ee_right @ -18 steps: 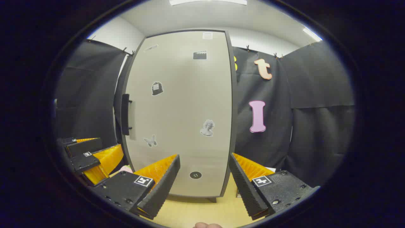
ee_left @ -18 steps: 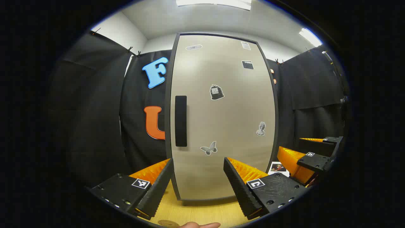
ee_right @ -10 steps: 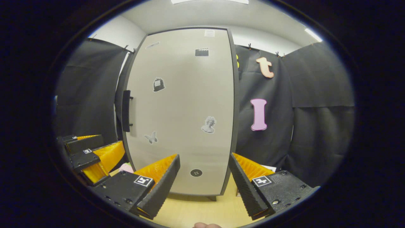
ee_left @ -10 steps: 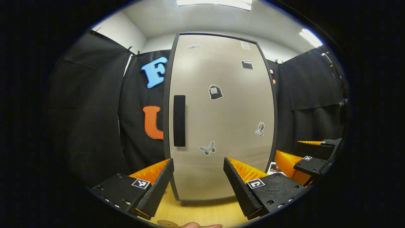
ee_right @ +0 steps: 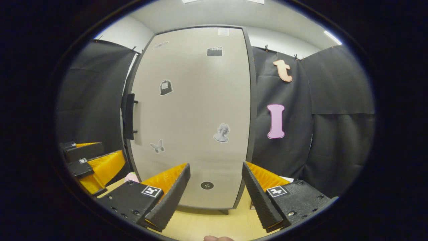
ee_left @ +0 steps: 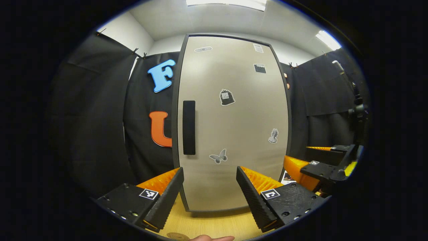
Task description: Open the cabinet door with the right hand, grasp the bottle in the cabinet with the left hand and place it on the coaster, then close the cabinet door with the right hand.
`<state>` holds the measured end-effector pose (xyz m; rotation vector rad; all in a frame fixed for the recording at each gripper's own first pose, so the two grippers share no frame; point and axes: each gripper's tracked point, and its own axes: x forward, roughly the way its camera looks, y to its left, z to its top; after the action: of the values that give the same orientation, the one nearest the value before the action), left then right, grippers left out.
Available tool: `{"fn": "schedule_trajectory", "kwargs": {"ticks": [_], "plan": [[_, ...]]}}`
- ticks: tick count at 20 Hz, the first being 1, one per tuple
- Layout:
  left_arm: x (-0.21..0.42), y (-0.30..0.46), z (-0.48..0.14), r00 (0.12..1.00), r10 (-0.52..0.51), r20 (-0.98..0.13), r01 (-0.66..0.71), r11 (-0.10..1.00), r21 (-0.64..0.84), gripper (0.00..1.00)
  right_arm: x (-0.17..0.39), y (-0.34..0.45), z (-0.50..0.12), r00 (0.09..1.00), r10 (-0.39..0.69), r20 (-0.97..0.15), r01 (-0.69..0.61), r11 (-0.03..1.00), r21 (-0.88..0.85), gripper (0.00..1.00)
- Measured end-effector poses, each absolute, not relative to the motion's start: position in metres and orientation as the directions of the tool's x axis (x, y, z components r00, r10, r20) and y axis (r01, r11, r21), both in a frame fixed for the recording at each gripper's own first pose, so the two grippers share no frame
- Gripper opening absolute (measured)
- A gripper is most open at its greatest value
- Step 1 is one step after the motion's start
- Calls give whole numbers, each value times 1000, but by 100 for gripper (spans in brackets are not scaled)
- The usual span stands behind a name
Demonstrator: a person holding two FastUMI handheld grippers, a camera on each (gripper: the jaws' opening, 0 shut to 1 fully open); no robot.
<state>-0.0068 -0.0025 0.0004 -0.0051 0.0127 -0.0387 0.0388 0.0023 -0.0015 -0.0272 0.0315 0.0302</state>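
A tall beige cabinet door [ee_left: 230,127] with a dark frame stands shut on the wooden table, with a black vertical handle [ee_left: 189,127] on its left side. My left gripper [ee_left: 210,187] is open in front of the door's lower part, a short way off. In the right gripper view the same door [ee_right: 194,113] and handle [ee_right: 129,116] appear, and my right gripper [ee_right: 215,185] is open before the door's lower right. The right gripper [ee_left: 321,160] also shows at the right edge of the left gripper view. A round coaster [ee_left: 177,236] lies at the table's near edge. The bottle is hidden.
Several stickers dot the door. A small photo card [ee_left: 287,177] lies on the wooden table [ee_left: 214,224] right of the cabinet. A pink object [ee_right: 129,177] sits low left in the right gripper view. Black cloth walls close in both sides.
The right gripper has moved a little closer to the cabinet and turned slightly right. The left gripper has barely shifted. The door stays shut.
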Motion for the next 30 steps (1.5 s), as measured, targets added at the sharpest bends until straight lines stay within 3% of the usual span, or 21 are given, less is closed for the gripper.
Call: {"fn": "schedule_trajectory", "kwargs": {"ticks": [1,7,16,17,18,24,25,27,29,30], "plan": [[-12,2,3,999,-39,-7,39,999,1,95,48,4,4,999,37,-23,-38,999,-32,99],[-57,21,-15,994,-71,-85,69,997,-21,95,94,68,44,985,165,54,-161,984,-81,100],[-103,112,-10,982,178,-67,-178,984,-1,96,107,223,53,899,432,68,-424,899,-108,99],[-105,116,-11,979,191,-69,-192,981,-2,100,105,231,53,893,444,71,-435,893,-115,99],[-107,120,-10,977,204,-70,-204,979,-1,96,105,238,51,889,452,70,-442,889,-122,100],[-109,132,-14,971,227,-72,-229,973,-9,96,115,246,41,898,439,29,-432,893,-122,97],[-109,133,-14,971,229,-72,-230,973,-12,96,120,245,42,902,430,34,-422,897,-129,87],[-111,133,-16,971,226,-75,-228,973,-18,96,120,251,42,897,441,32,-434,892,-127,46],[-110,133,-19,973,219,-78,-222,975,-27,96,121,250,42,902,430,19,-426,898,-115,34],[-110,133,-20,973,217,-81,-220,975,-33,96,120,251,41,899,438,11,-435,895,-100,35]]}}
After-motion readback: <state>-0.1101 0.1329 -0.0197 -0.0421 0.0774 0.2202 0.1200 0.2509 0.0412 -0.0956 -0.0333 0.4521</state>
